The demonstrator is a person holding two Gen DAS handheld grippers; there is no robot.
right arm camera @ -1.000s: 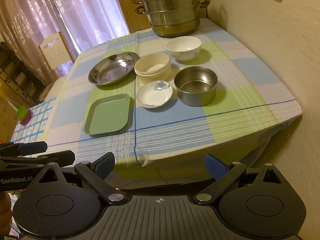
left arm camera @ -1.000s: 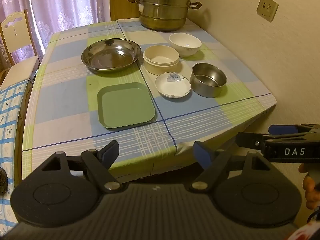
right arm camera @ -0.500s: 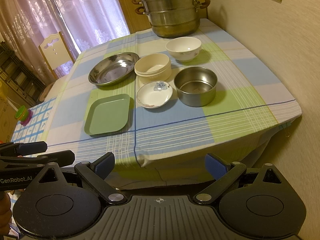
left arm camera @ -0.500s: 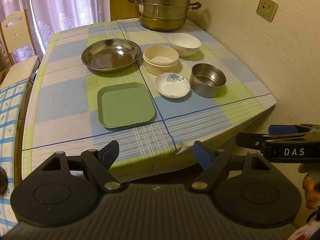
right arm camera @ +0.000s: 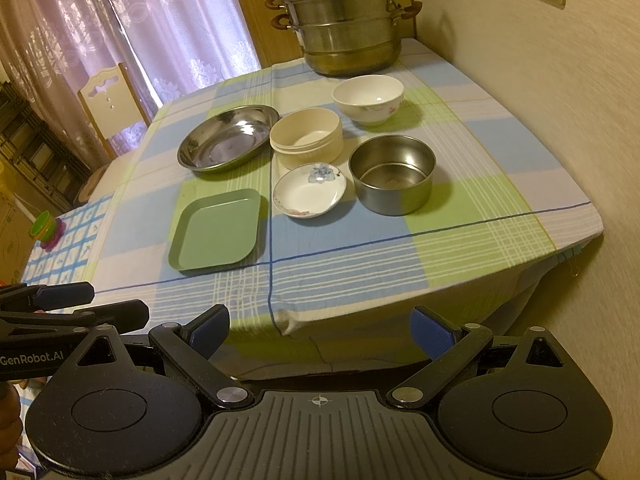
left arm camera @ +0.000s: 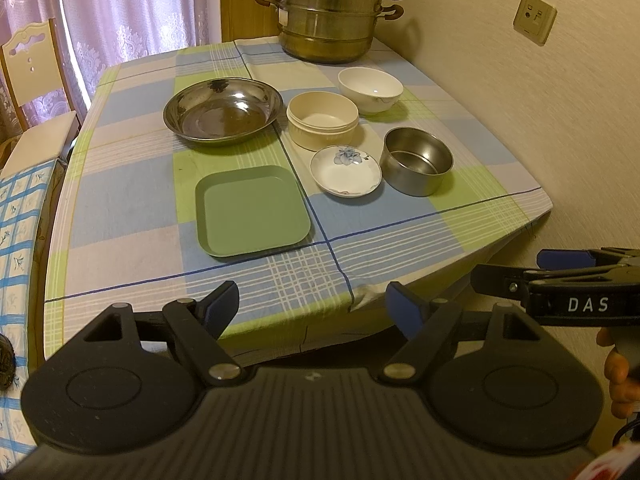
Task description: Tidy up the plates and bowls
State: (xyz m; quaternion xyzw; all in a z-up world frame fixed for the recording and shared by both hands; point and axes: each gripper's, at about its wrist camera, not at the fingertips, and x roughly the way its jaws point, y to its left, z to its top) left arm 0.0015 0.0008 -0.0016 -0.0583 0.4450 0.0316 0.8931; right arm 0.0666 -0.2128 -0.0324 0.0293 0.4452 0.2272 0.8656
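Through the left wrist camera we see our left gripper (left arm camera: 312, 306) held off the near edge of the table (left arm camera: 120, 184), its blue-padded fingers (left arm camera: 222, 304) spread wide with nothing between them and nothing touched. On the checked cloth lie the dishes: a green square plate (left arm camera: 252, 216) nearest us, a small flowered saucer (left arm camera: 346, 171) to its right, and a steel pot-shaped bowl (left arm camera: 418, 161) just beside the saucer. Behind these sit a wide steel basin (left arm camera: 223, 110), a cream round container (left arm camera: 323, 121) and a white bowl (left arm camera: 370, 90), each apart from its neighbours or barely meeting. A tall steamer pot (left arm camera: 330, 12) stands at the far end. At the right edge our right gripper (left arm camera: 560, 276) shows side on, a hand (left arm camera: 618, 376) behind it.

Through the right wrist camera the right gripper (right arm camera: 320, 330) also hangs short of the table edge, jaws wide apart, empty and clear of the cloth. The same dishes appear: green square plate (right arm camera: 216, 230) at left, flowered saucer (right arm camera: 310, 189) in the middle, steel bowl (right arm camera: 392, 174) at right, with the basin (right arm camera: 228, 142), cream container (right arm camera: 306, 136) and white bowl (right arm camera: 368, 98) behind. The left gripper (right arm camera: 68, 304) enters from the left edge, seen side on.
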